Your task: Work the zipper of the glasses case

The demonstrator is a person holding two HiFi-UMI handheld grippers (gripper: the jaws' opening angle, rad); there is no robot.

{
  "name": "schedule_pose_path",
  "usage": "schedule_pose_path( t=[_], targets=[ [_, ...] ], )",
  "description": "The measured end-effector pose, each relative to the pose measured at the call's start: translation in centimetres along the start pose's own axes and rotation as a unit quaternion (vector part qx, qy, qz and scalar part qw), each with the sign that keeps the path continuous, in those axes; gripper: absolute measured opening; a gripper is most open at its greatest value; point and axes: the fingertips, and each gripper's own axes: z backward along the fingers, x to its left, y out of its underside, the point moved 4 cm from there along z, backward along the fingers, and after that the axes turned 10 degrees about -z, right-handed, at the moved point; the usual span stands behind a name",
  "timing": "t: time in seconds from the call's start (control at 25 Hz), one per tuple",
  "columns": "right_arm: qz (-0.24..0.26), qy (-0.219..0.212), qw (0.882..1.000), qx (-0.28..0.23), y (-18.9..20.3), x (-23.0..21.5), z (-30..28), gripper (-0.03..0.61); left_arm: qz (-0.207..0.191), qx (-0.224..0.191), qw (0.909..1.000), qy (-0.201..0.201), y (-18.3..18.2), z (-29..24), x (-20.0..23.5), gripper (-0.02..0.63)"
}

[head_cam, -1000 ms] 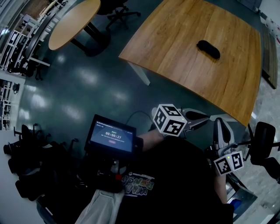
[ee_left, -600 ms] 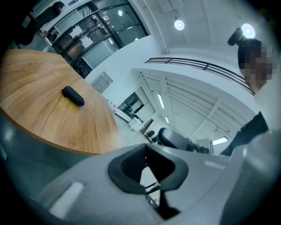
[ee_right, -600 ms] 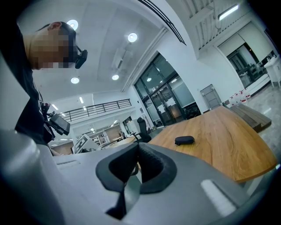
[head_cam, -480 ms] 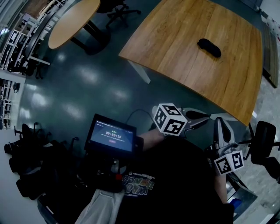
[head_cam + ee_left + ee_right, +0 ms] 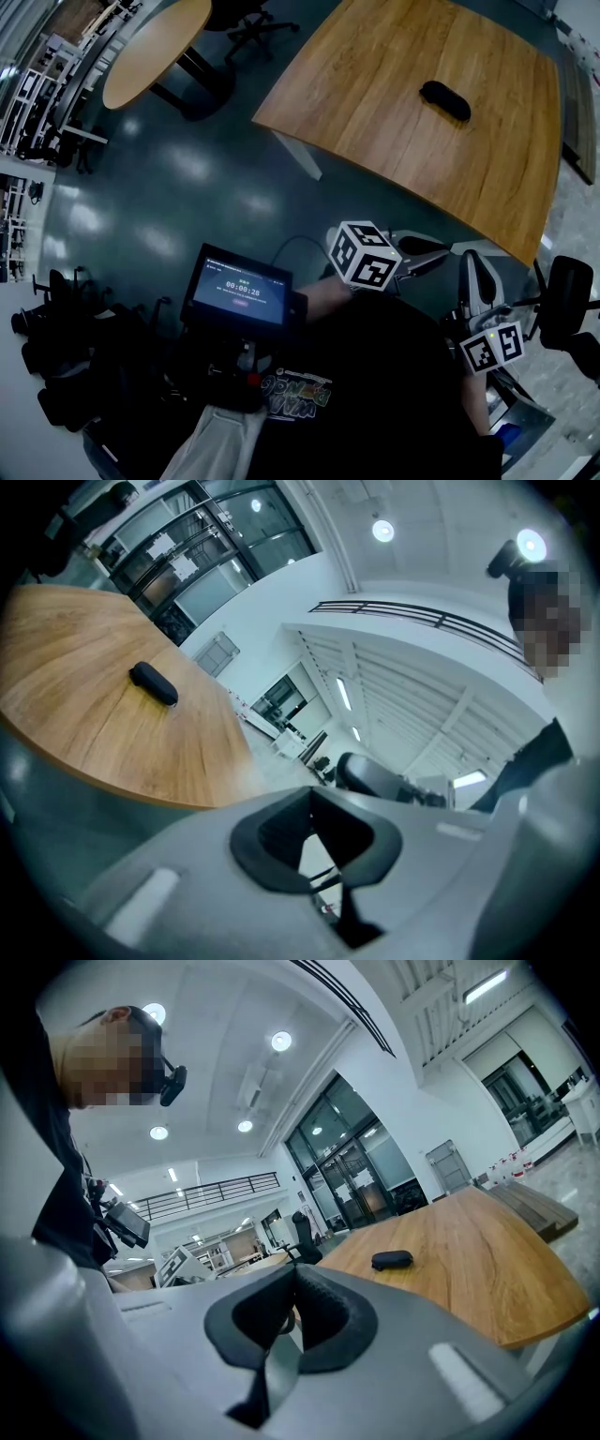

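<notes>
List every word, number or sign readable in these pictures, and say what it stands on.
"00:00:28": the timer on the tablet screen.
Other lines on that screen: too small to read.
Shirt print: colourful letters, upside down, too blurred to read.
Glasses case: no label visible.

Glossy dark floor (image 5: 169, 178), wooden table (image 5: 375, 103), oval table (image 5: 155, 47), office chair (image 5: 253, 28)

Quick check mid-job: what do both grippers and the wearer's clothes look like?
The left gripper and right gripper match: pale grey moulded bodies, black ribbed pads. Each carries a white cube with black square markers, left, right. The person wears a black shirt with a colourful print.
</notes>
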Motion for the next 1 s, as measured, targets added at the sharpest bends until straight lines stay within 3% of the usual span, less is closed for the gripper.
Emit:
schedule_pose_path(
  t=[1.0],
  targets=[
    [0.008, -0.007, 1.000, 0.001, 0.33, 0.04, -0.50, 0.005, 0.001, -0.003, 1.0000, -0.007, 0.23, 0.35, 0.64, 0.000]
  ],
)
